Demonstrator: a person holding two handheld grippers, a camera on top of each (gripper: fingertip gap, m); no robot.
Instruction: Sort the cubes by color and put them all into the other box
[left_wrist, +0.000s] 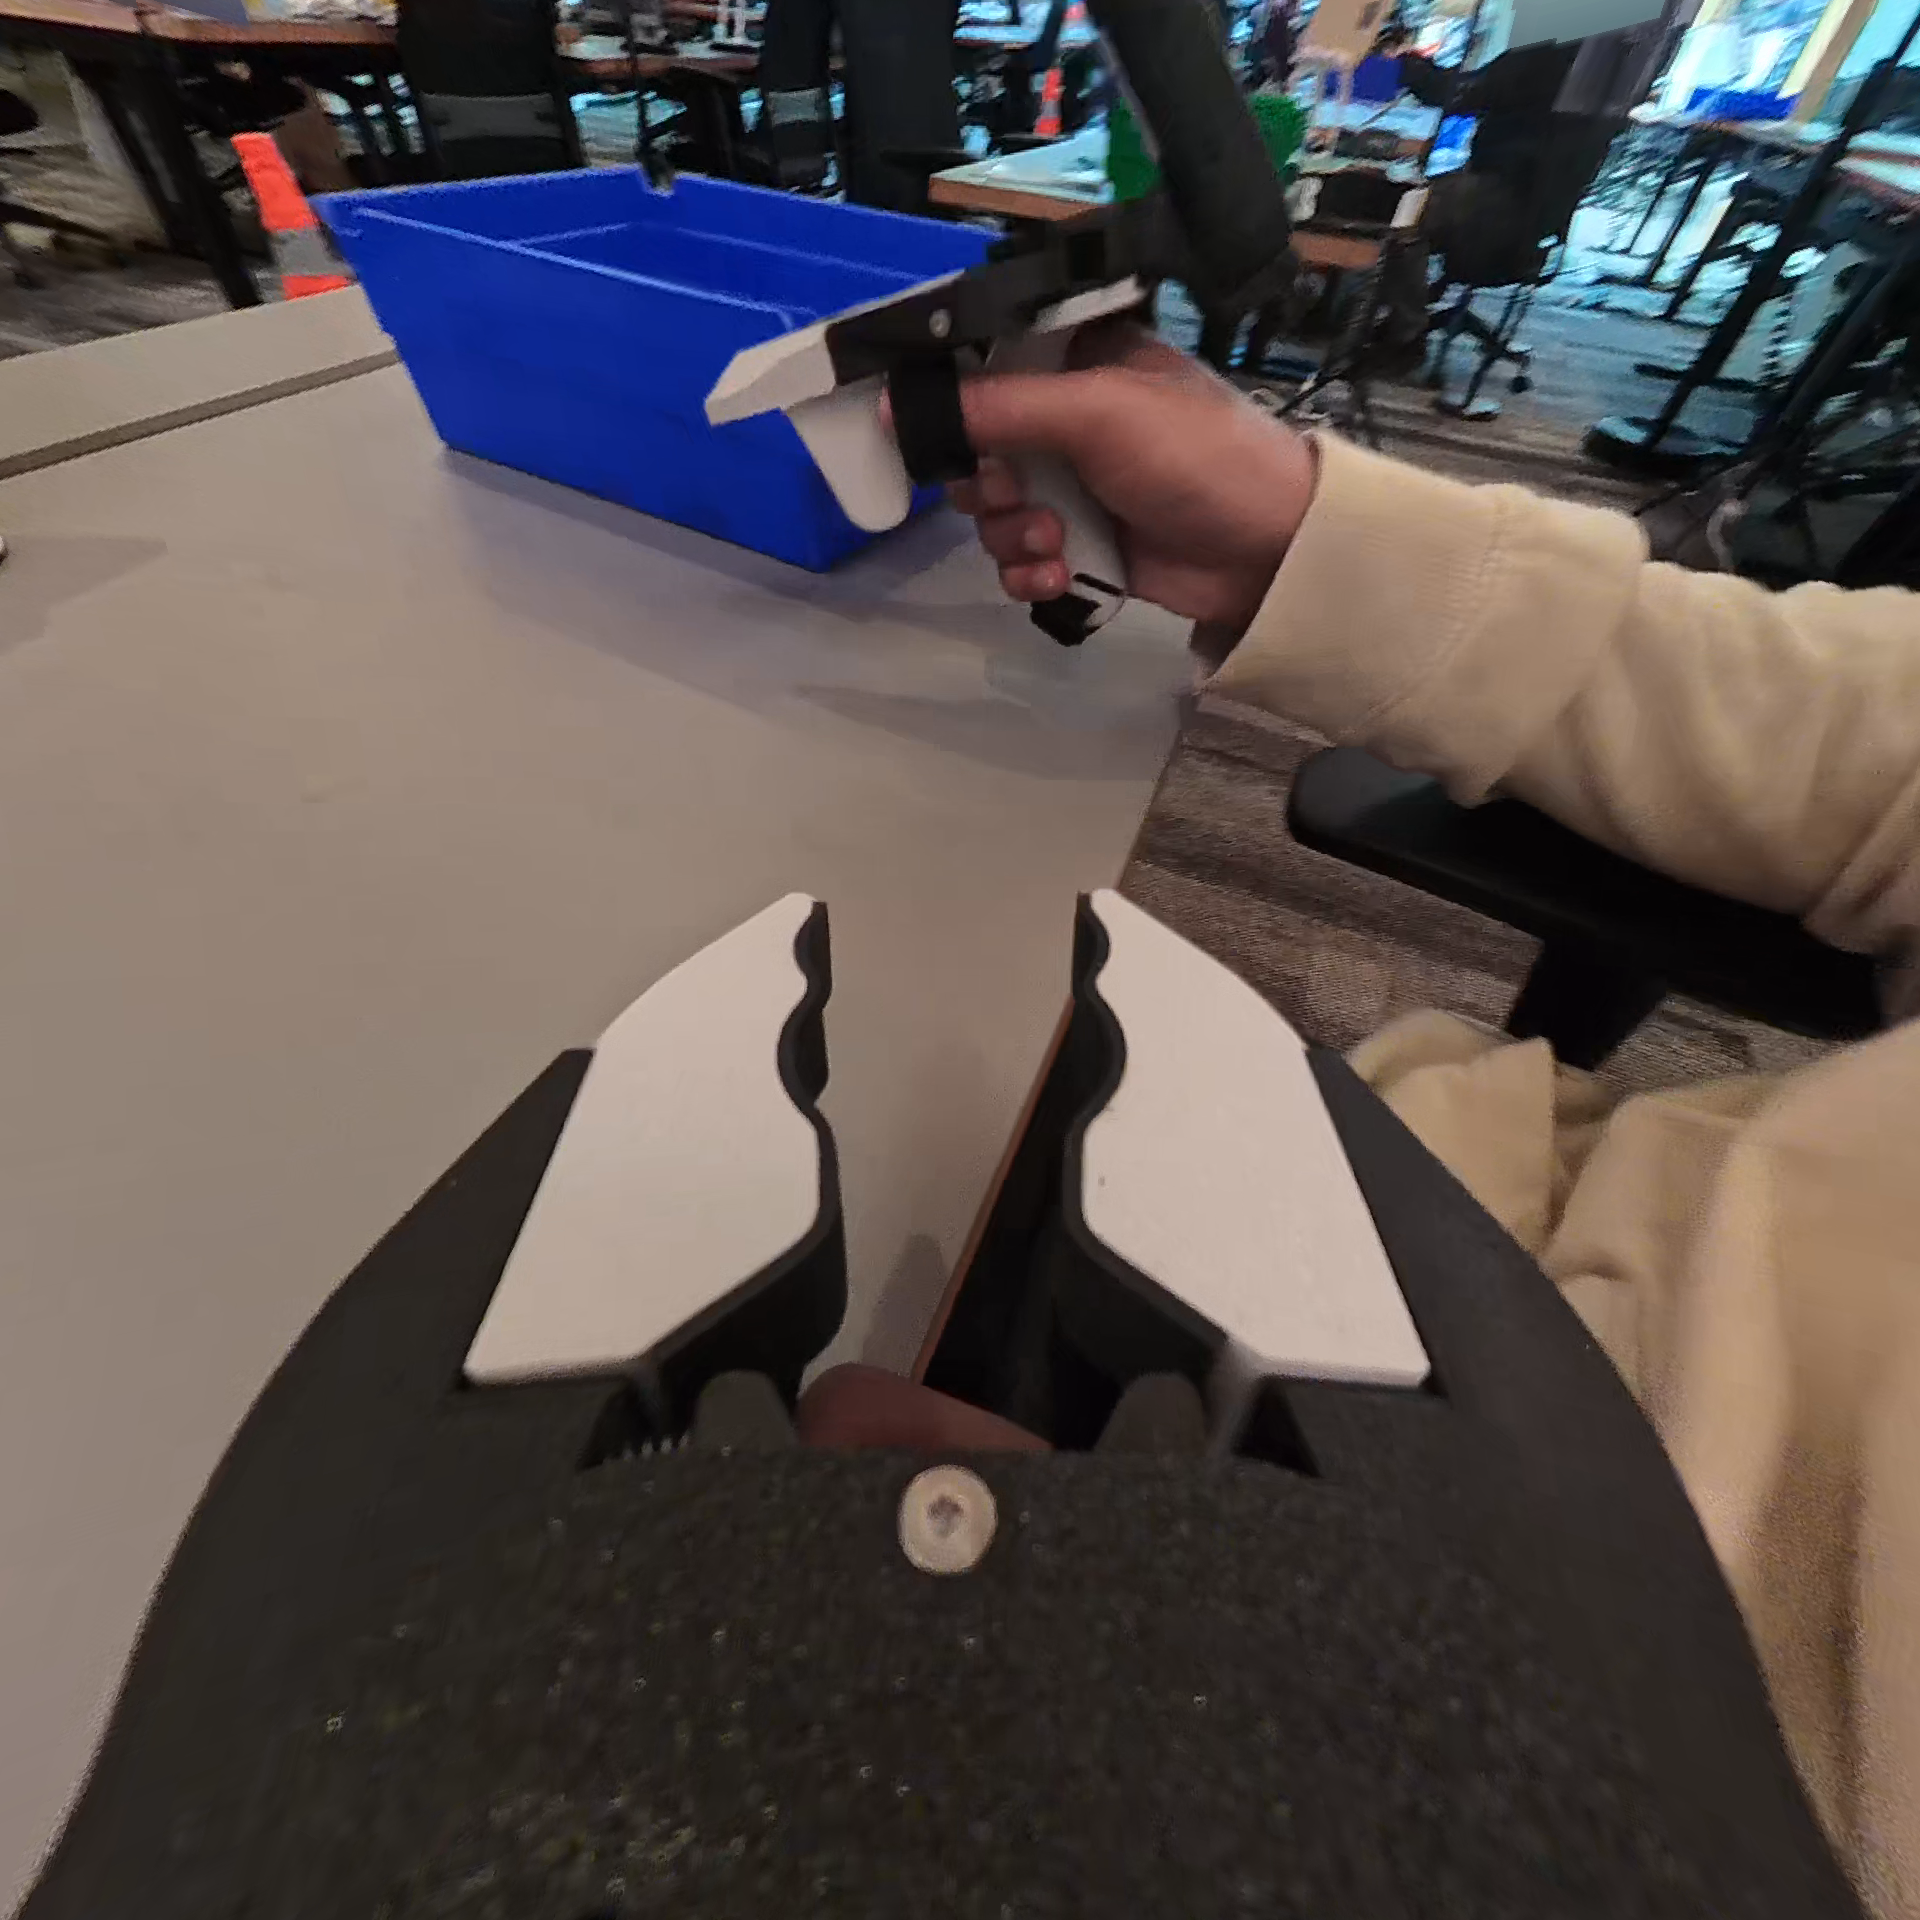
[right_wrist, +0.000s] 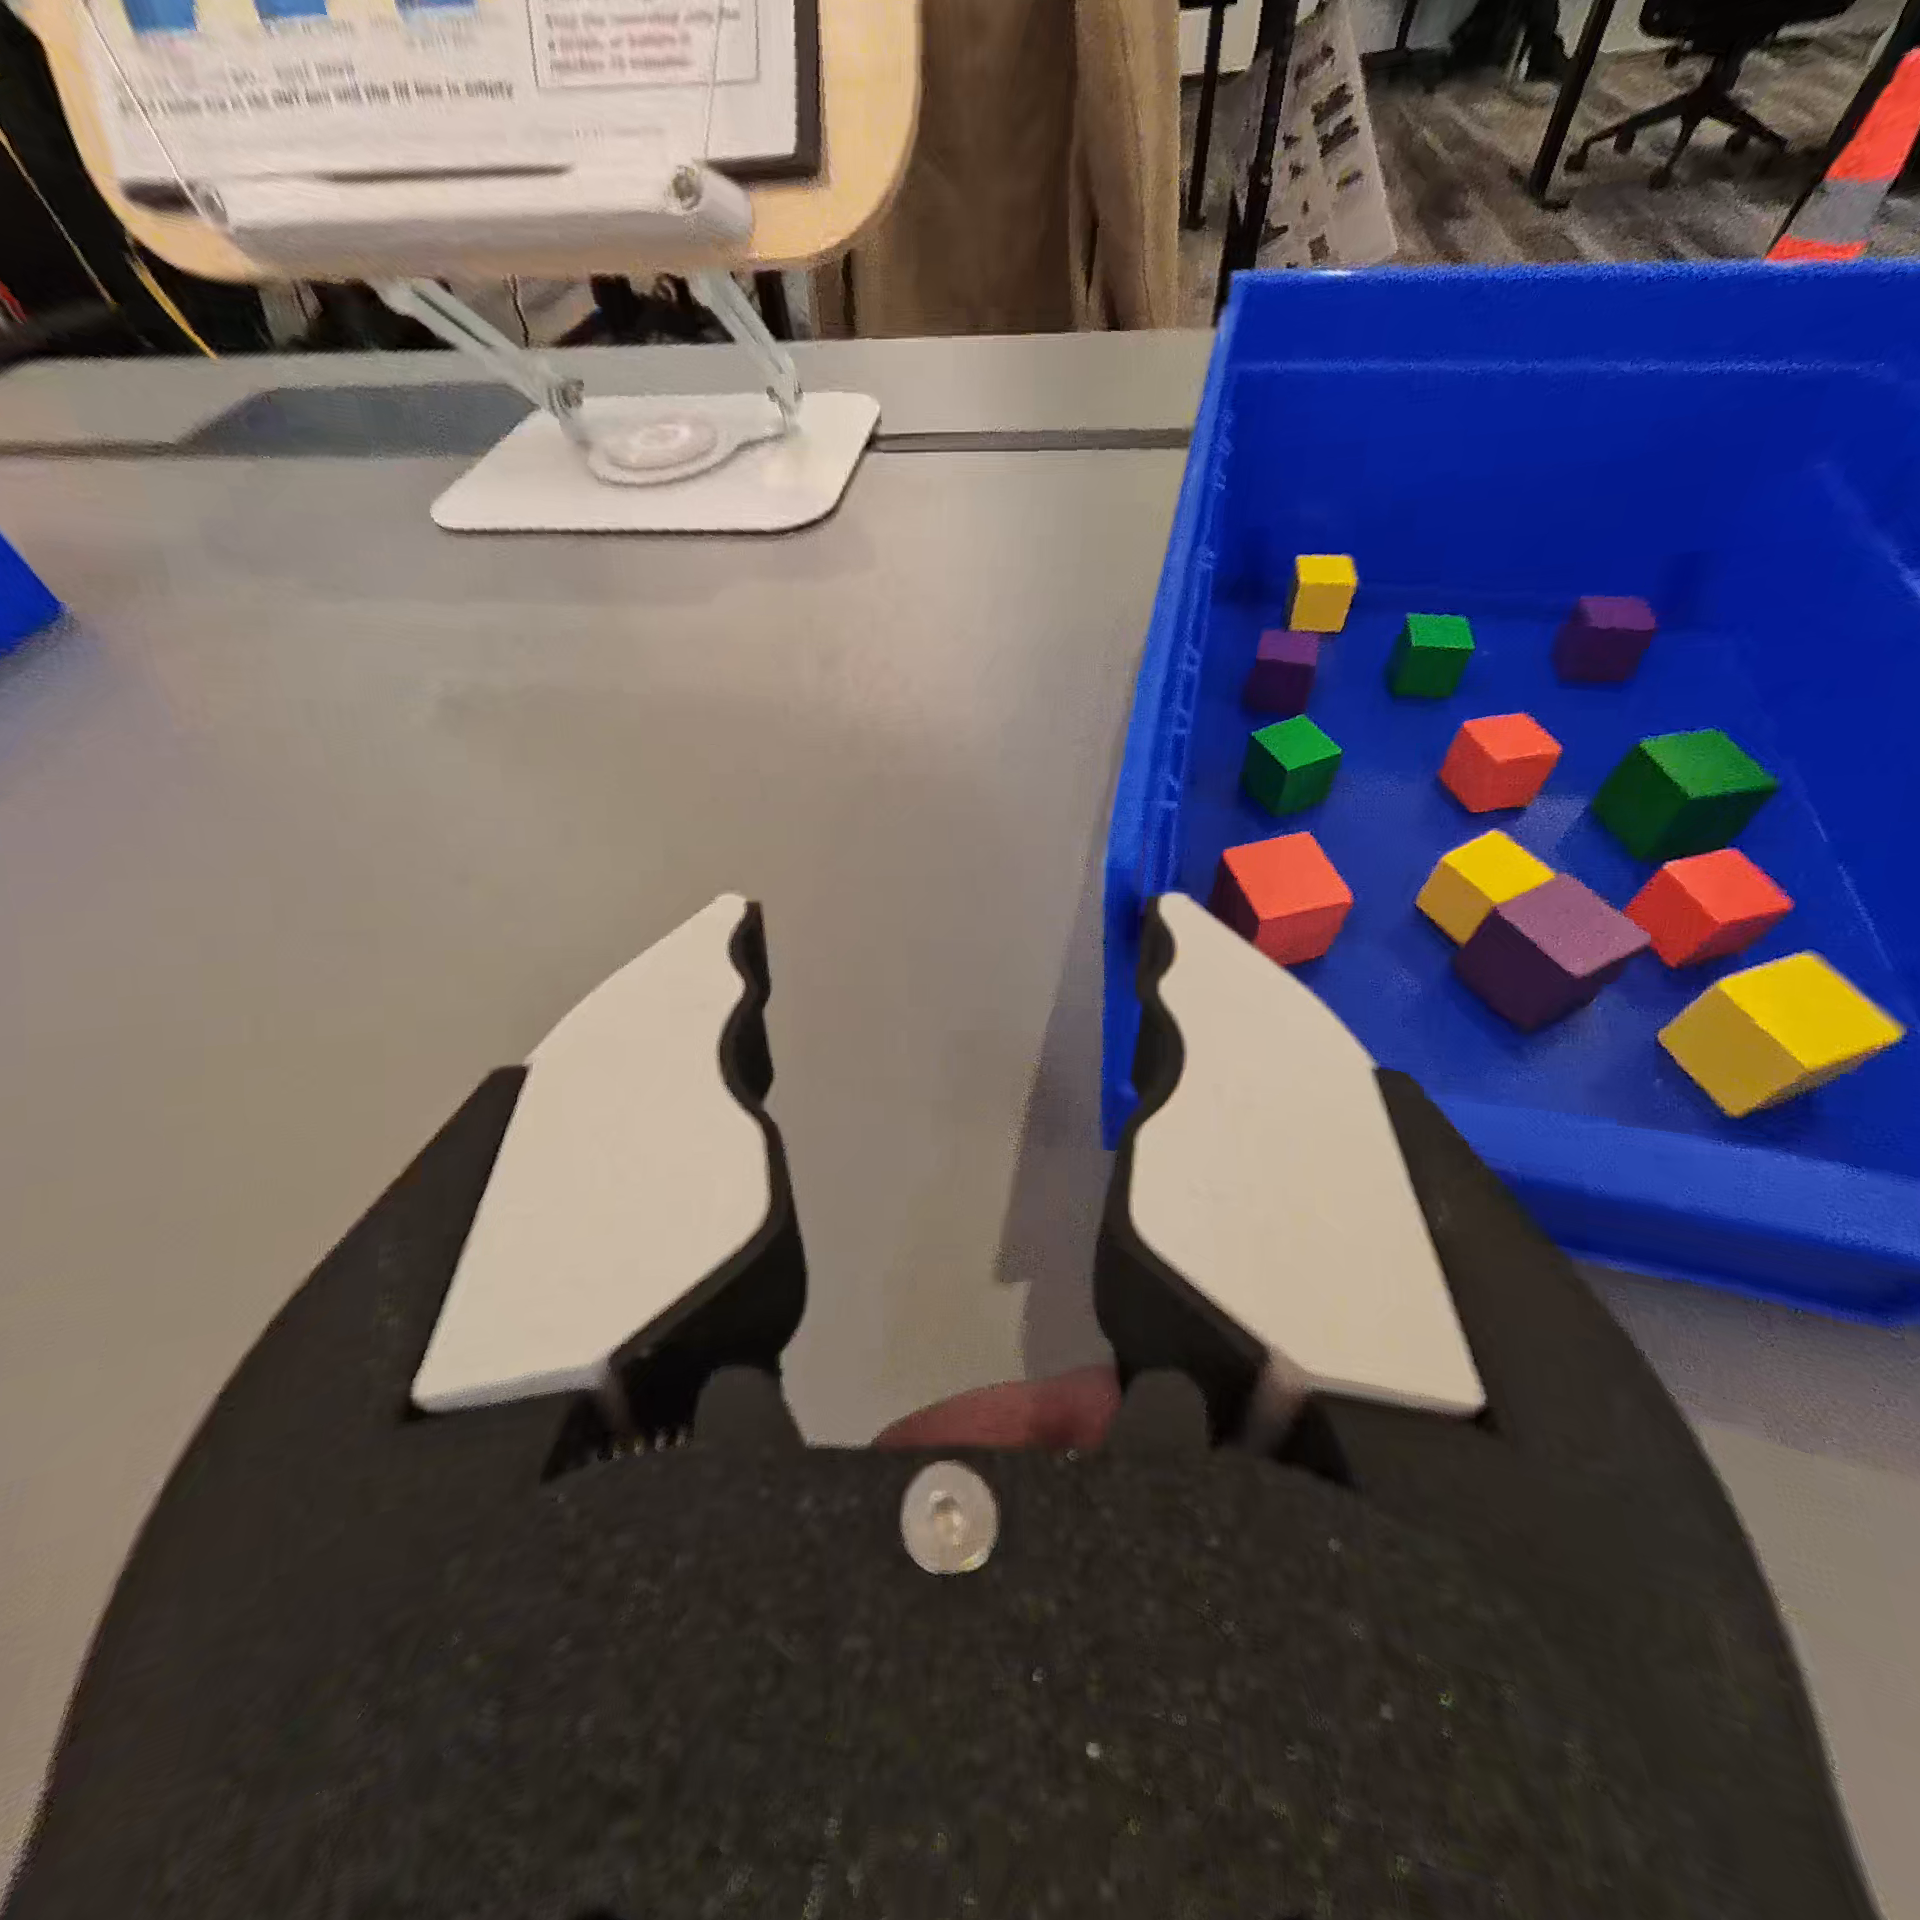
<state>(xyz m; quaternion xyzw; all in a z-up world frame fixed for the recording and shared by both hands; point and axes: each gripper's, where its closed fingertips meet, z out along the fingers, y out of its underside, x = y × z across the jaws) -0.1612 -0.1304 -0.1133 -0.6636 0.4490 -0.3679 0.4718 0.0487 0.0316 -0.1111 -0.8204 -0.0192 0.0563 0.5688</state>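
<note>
While our right tool (right_wrist: 951, 909) hangs spread and empty over the desk (right_wrist: 520, 831), the cubes (right_wrist: 1501, 764) sit in the blue box (right_wrist: 1153, 831) at 2 o'clock. Our left tool (left_wrist: 951, 904) is spread too, holding nothing.

Cubes (right_wrist: 1496, 764) inside box (right_wrist: 1174, 727) on table (right_wrist: 520, 831)

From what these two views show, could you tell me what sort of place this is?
Probably a shared office or lab workspace: rows of desks and office chairs behind, an orange cone, and a document stand on the grey table.

Each tool (right_wrist: 951, 914) — black speckled body, silver centre screw, white fingers (left_wrist: 665, 1164) edged in wavy black; cream sleeve (left_wrist: 1558, 665).
</note>
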